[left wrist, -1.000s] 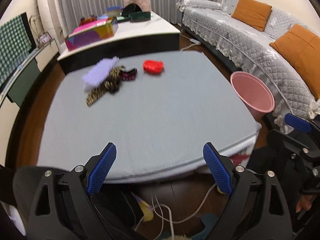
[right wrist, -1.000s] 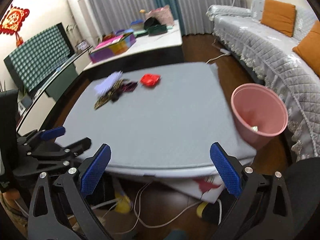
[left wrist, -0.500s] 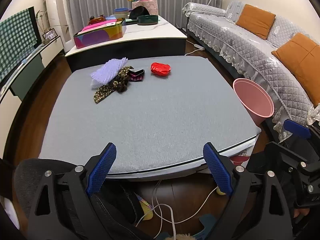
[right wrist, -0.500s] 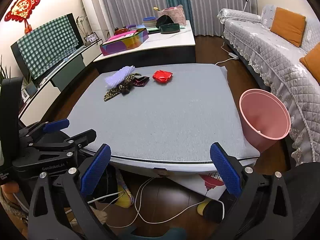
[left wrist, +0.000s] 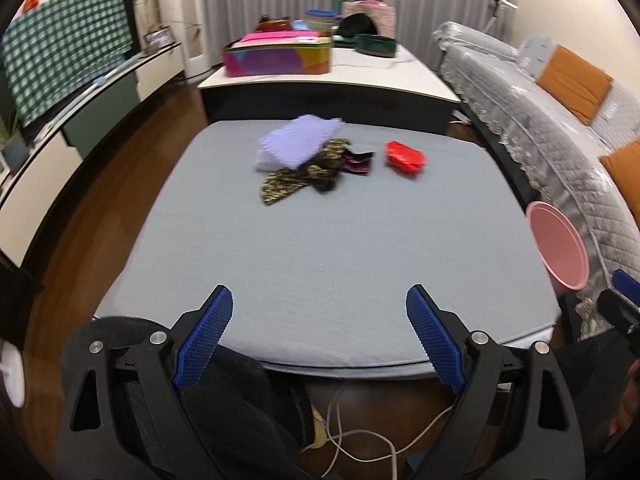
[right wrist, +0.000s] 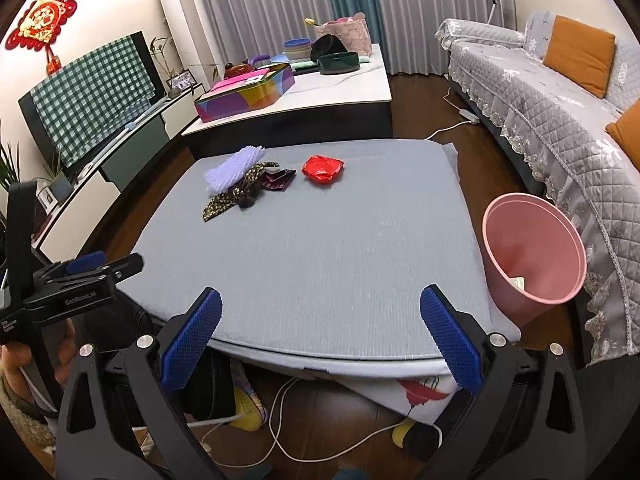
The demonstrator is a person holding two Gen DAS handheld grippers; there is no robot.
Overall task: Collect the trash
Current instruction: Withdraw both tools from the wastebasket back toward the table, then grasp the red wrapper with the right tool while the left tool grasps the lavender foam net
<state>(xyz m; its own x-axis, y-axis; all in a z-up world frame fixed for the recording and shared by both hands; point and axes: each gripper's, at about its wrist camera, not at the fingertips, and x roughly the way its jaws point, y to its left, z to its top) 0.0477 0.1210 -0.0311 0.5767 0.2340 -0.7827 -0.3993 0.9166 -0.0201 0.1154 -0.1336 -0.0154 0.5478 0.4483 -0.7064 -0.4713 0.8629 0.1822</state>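
Note:
Trash lies at the far side of a grey padded table (left wrist: 320,256): a red crumpled wrapper (left wrist: 405,158) (right wrist: 322,169), a lilac foam net (left wrist: 298,144) (right wrist: 234,169), a leopard-print strip (left wrist: 304,178) (right wrist: 236,194) and a small dark pink wrapper (left wrist: 356,160) (right wrist: 279,179). A pink bin (right wrist: 532,252) (left wrist: 558,250) stands on the floor at the table's right side, with a scrap inside. My left gripper (left wrist: 320,340) and my right gripper (right wrist: 320,340) are both open and empty at the near edge.
A low white table (right wrist: 320,84) behind holds a colourful box (right wrist: 246,94), bowls and bags. A grey sofa (right wrist: 560,92) with orange cushions runs along the right. A TV unit with checked cloth (right wrist: 92,96) is on the left. Cables (right wrist: 280,440) lie on the floor below.
Both grippers have risen and moved a little forward over the near table edge; the left view has swung left. Both stay open and empty.

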